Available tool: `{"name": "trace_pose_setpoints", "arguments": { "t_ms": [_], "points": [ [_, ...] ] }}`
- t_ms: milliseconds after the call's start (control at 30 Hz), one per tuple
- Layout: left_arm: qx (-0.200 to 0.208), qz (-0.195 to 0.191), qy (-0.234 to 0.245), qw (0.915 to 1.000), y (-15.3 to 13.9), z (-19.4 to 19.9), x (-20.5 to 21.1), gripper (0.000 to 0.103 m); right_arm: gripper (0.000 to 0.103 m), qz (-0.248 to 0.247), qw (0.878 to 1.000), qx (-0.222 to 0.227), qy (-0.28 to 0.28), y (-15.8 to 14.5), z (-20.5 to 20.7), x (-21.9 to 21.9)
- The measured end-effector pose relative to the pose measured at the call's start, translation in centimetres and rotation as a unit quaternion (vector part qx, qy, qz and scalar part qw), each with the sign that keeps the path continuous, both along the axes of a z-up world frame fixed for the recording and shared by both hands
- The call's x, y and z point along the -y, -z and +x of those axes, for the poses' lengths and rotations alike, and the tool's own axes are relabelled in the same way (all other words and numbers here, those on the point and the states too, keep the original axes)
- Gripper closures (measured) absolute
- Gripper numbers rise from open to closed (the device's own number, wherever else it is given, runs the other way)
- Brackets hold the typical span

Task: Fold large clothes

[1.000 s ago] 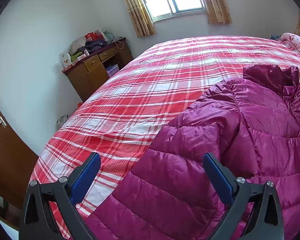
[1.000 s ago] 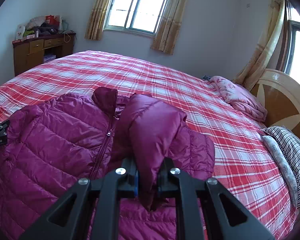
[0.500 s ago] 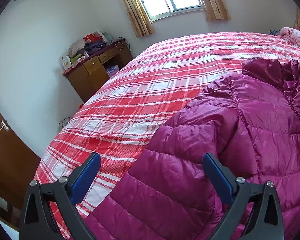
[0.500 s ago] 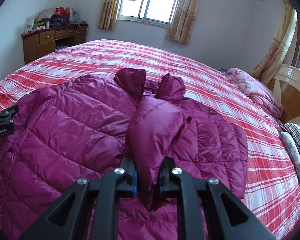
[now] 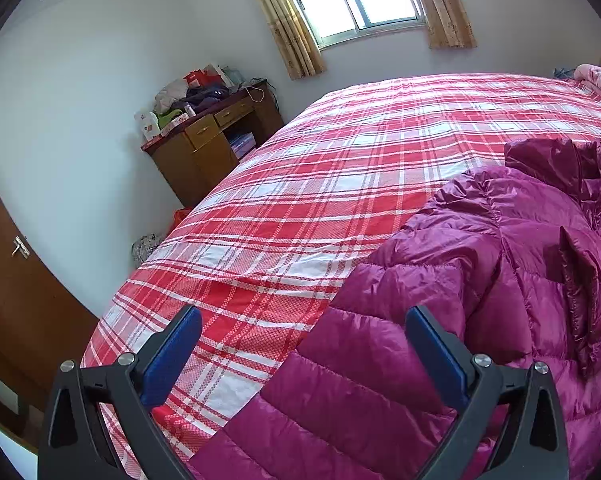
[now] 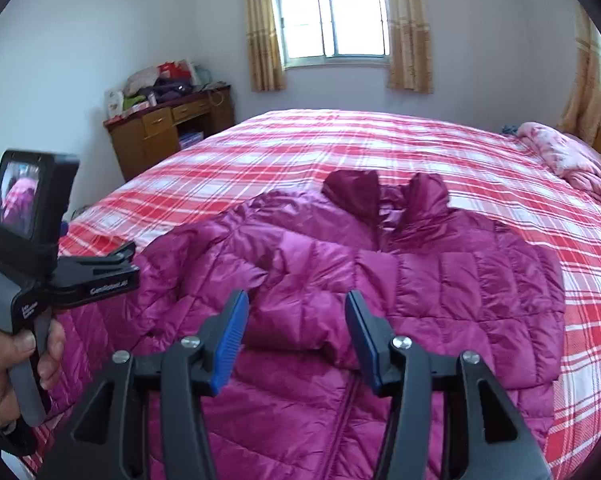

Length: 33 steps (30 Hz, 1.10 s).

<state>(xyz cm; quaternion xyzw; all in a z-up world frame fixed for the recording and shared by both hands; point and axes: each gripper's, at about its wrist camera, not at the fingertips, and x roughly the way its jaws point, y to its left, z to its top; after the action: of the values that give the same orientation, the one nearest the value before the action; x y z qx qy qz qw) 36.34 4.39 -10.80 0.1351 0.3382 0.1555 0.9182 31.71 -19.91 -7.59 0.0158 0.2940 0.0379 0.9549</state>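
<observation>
Right gripper (image 6: pixel 294 338) has just been opening, sleeve (image 6: pixel 300 304) released onto jacket (image 6: pixel 460 280) — puffy sleeve risks springing back; left gripper (image 5: pixel 300 352) fingers gaping wide, empty.

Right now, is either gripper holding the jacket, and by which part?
Neither. The right gripper has just been opening; the folded-in sleeve lies free. The left gripper is open above the puffer jacket.
</observation>
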Motion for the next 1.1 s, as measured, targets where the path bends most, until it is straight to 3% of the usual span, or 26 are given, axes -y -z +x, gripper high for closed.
{"name": "trace_pose_setpoints", "arguments": {
  "t_ms": [100, 167, 300, 400, 600, 700, 767, 900, 967, 1067, 1100],
  "points": [
    [0.000, -0.004, 0.011, 0.9999, -0.4, -0.2, 1.2, 0.001, 0.059, 0.002, 0.997, -0.035, 0.064, 1.0, 2.0, 2.8],
    [-0.001, -0.004, 0.025, 0.9997, -0.6, -0.3, 2.6, 0.001, 0.059, -0.015, 0.994, -0.066, 0.082, 2.4, 3.3, 3.8],
    [0.006, 0.005, 0.053, 0.9986, -1.2, -0.6, 5.8, 0.001, 0.064, -0.020, 0.990, -0.137, 0.040, 6.4, 5.1, 3.3],
    [0.009, 0.011, 0.067, 0.9976, -1.4, -0.4, 8.1, 0.001, 0.065, -0.052, 0.990, -0.128, 0.025, 7.1, 4.6, 1.7],
    [-0.013, 0.042, 0.090, 0.9950, 1.2, 1.6, 13.5, 0.001, 0.065, -0.054, 0.992, -0.116, 0.020, 7.7, 4.1, 1.2],
    [-0.028, 0.120, 0.067, 0.9901, 4.4, 3.3, 15.2, 0.001, 0.065, -0.035, 0.993, -0.115, 0.007, 7.1, 3.4, 1.7],
    [-0.048, 0.144, 0.065, 0.9863, 6.1, 4.1, 15.1, 0.001, 0.065, -0.007, 0.995, -0.101, 0.006, 6.0, 2.2, 3.3],
    [-0.046, 0.139, 0.063, 0.9872, 6.1, 3.9, 14.1, 0.001, 0.065, 0.044, 0.995, -0.044, 0.079, 2.3, 0.9, 9.7],
    [-0.046, 0.124, 0.058, 0.9896, 5.0, 3.6, 13.7, 0.001, 0.068, 0.066, 0.987, -0.029, 0.145, 1.3, 1.0, 14.1],
    [-0.002, 0.076, 0.053, 0.9957, 1.7, 2.7, 13.4, 0.001, 0.085, 0.101, 0.968, -0.025, 0.229, 0.9, 1.4, 20.5],
    [0.014, 0.062, 0.056, 0.9964, 0.5, 2.5, 13.7, 0.001, 0.085, 0.106, 0.964, -0.026, 0.242, 1.0, 1.7, 22.0]
  ]
}}
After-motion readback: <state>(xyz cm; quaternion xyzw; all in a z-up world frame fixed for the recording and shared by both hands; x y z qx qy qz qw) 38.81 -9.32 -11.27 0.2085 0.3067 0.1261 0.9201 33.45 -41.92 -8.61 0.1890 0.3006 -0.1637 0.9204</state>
